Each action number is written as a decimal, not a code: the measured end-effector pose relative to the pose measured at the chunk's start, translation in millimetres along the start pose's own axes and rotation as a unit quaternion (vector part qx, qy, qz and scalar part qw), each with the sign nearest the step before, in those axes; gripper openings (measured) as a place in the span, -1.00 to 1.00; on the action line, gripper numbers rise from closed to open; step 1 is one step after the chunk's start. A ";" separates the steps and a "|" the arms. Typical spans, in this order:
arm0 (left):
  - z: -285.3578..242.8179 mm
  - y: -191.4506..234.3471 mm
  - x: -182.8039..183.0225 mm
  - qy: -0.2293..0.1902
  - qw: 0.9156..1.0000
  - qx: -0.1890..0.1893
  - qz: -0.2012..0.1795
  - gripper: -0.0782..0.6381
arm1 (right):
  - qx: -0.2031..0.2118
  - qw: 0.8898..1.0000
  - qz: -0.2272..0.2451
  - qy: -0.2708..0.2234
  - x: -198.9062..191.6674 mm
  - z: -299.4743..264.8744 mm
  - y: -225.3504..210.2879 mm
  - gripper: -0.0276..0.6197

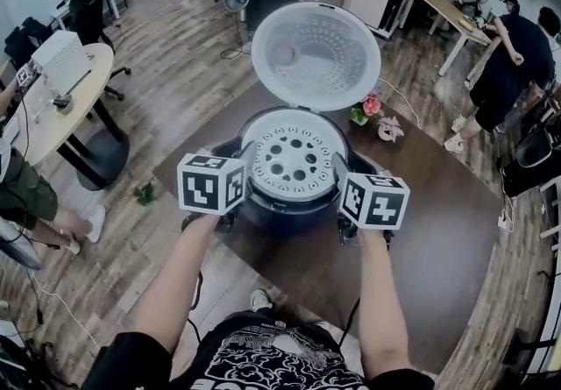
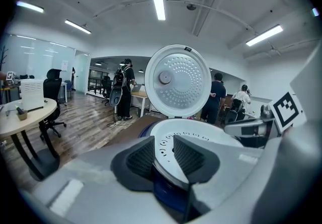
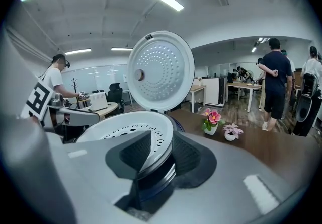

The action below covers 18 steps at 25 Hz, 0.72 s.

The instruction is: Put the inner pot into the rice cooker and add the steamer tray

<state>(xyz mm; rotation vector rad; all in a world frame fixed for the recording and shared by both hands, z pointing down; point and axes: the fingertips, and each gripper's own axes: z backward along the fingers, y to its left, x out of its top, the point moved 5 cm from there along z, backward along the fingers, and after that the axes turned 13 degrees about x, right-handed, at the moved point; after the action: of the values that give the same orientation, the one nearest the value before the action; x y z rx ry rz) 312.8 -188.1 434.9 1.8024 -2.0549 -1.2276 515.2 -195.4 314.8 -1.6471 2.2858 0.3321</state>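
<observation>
The rice cooker (image 1: 289, 211) stands on the dark table with its lid (image 1: 316, 55) tipped up behind it. The white perforated steamer tray (image 1: 291, 156) lies level in the cooker's mouth and hides whatever is under it. My left gripper (image 1: 245, 167) straddles the tray's left rim, and its pads close on that rim in the left gripper view (image 2: 163, 155). At the opposite rim, my right gripper (image 1: 340, 171) has the tray's edge (image 3: 151, 160) between its jaws, which stand slightly parted from it. The lid (image 2: 177, 81) fills the middle of both gripper views.
Two small flower pots (image 1: 372, 108) stand on the brown table (image 1: 438, 204) right of the lid. A round table (image 1: 53, 108) and office chairs are at the left. People (image 1: 517, 64) stand at the far right, one sits at the left edge.
</observation>
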 end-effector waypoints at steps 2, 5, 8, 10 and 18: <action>1.9 -3.5 3.2 -0.010 1.000 0.001 -0.004 -0.47 | 0.000 1.000 0.002 -0.012 1.1 5.3 -0.9 -0.50; 7.7 -16.7 6.4 -0.026 1.000 0.000 -0.013 -0.47 | -0.004 1.000 0.011 -0.027 -0.6 21.6 -4.7 -0.52; 11.3 -27.1 10.7 -0.038 0.999 -0.007 -0.021 -0.47 | -0.006 0.999 0.015 -0.040 -1.6 34.0 -6.7 -0.62; 13.9 -37.4 17.0 -0.045 0.999 -0.015 -0.024 -0.48 | -0.007 0.999 0.017 -0.045 -0.6 43.1 -10.5 -0.66; 24.9 -93.7 30.4 -0.065 0.995 -0.063 -0.042 -0.54 | -0.027 0.997 0.032 -0.060 3.7 86.1 -26.7 -0.82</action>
<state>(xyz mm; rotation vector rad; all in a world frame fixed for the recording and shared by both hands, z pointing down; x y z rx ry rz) 361.2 -198.1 346.2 1.8105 -1.9340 -1.5003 548.8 -176.2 233.3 -1.5374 2.2626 0.4988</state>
